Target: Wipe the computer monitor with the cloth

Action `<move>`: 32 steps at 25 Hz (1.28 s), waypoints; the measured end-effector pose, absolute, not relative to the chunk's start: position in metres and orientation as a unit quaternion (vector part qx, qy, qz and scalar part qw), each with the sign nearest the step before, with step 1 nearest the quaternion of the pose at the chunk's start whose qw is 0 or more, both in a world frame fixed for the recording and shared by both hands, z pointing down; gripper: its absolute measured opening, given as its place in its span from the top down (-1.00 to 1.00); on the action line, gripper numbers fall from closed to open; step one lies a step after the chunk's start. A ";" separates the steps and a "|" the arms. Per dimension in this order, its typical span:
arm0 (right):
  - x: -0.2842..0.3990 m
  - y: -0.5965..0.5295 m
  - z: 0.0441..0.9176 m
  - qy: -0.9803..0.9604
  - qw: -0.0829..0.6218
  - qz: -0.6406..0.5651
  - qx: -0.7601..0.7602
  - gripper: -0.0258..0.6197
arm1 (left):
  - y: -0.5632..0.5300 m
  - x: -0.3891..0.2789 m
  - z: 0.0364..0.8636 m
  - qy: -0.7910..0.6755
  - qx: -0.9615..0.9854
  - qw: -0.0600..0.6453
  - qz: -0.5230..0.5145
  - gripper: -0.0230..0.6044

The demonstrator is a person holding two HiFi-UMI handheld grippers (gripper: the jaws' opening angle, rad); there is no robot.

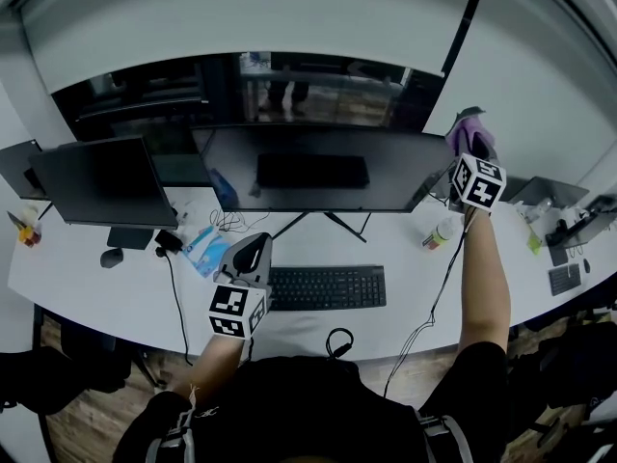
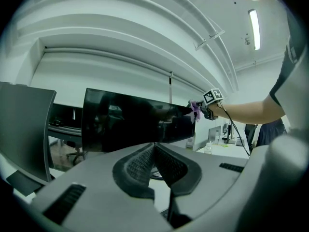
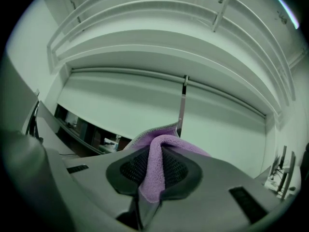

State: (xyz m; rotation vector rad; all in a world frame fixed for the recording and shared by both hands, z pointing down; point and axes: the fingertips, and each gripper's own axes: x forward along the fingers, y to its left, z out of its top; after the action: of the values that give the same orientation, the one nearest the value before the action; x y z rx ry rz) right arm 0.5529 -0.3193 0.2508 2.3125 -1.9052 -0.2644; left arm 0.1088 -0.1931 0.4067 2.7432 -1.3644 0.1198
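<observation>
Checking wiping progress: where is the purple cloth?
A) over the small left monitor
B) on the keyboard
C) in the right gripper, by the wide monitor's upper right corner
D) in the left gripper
C: the right gripper is shut on the purple cloth, up at the upper right corner of the wide monitor.

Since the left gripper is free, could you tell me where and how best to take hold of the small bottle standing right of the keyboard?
Probably take the small bottle around its middle, coming in level from the keyboard side: it seems to stand upright, with bare desk there and the monitor behind. The left gripper is shut and must open first.
</observation>
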 end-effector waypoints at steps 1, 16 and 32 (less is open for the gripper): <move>0.546 -0.321 0.251 -0.634 0.072 -0.090 0.765 0.69 | -0.193 0.106 0.407 -0.444 0.894 0.039 0.039 0.89; 0.428 -0.336 0.253 -0.688 0.067 -0.070 0.719 0.69 | -0.187 0.028 0.405 -0.454 0.889 0.047 0.038 0.89; 0.304 -0.349 0.252 -0.715 0.064 -0.078 0.692 0.69 | -0.193 -0.057 0.402 -0.462 0.885 0.046 0.031 0.89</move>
State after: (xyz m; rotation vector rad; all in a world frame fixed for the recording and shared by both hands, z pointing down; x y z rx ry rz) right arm 0.3041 -0.3493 0.2519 2.0889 -2.1601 -0.2351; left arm -0.0568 -0.1926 0.4019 2.7014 -1.4108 0.0934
